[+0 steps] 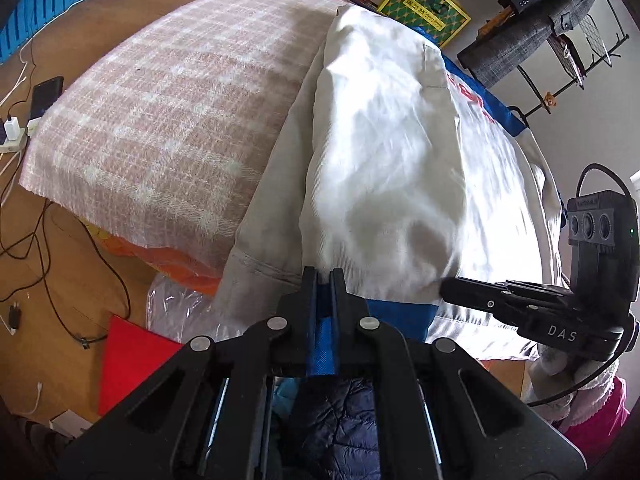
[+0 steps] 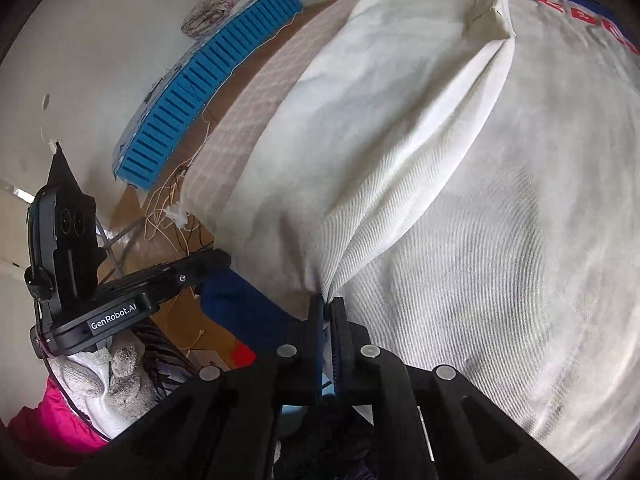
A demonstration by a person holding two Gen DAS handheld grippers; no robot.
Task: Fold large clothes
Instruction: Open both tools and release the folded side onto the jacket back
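While both grippers grip the near hem, the fold looks partway done, not finished. White garment [image 1: 384,168] lies lengthwise on the checked pink-and-white bed cover [image 1: 160,120], blue trim and red lettering along its far right side. One long flap is already laid over the body, its crease running from the near edge to the far end; a sleeve or cuff end [image 2: 490,12] sits at the far tip.

Left gripper [image 1: 324,280]: jaws pressed together on the near edge of the garment, blue fabric caught between them. Right gripper [image 2: 326,308]: jaws close together, pinching the white cloth where the flap's crease meets the hem. Left unit also visible in the right wrist view, held in a grey knit-gloved hand [image 2: 116,372].

Judgement: first lengthwise fold in place or being set. Left to do, probably: the other side, then crosswise folds. Cloth is rumpled, wants smoothing.
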